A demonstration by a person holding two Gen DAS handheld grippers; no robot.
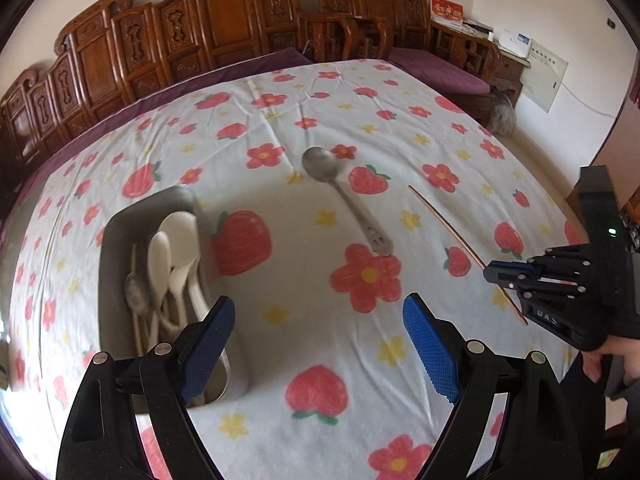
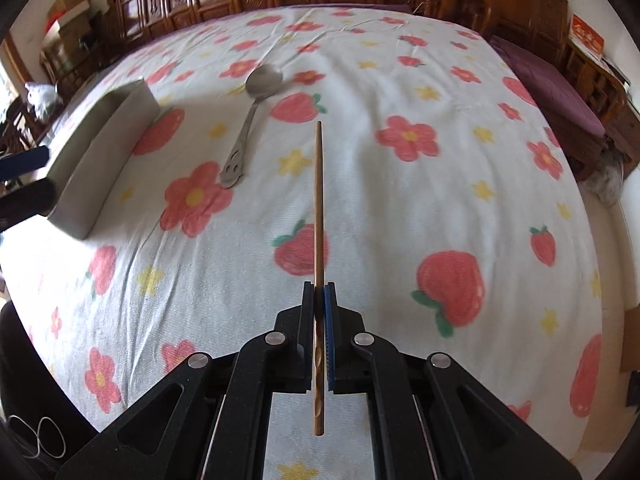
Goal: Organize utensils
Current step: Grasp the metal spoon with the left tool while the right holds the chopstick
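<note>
On my left-hand feed I see the grey tray [image 1: 120, 224] furthest left, just beyond and outside the left finger of my left gripper [image 1: 320, 332], whose blue pad overlaps the tray's near corner in the picture. Inside it lie white plastic spoons [image 1: 164, 256], a white fork [image 1: 180, 280] and a small metal spoon [image 1: 136, 296], all lengthwise (the pile is a bit blurred, so I will not count them). My left gripper's fingers [image 1: 430, 348] stand spread wide with nothing between them, only the flowered cloth [image 1: 304, 320] showing in the gap. Ahead of that gap and slightly toward the right finger rests the big metal spoon [image 1: 340, 196], bowl away from me, handle pointing back toward the pads, well apart from them. Further right, my right gripper [image 1: 490, 274] comes in from the edge, a hand [image 1: 612, 356] below it. Its fingers are pressed tight on a single wooden chopstick [image 2: 319, 200]. On the right-hand feed the stick runs straight out ahead of the closed fingertips, with its thicker carved end trailing back between the arms. There, the metal spoon sits ahead and left of the fingertips, and the tray lies further left still.
</note>
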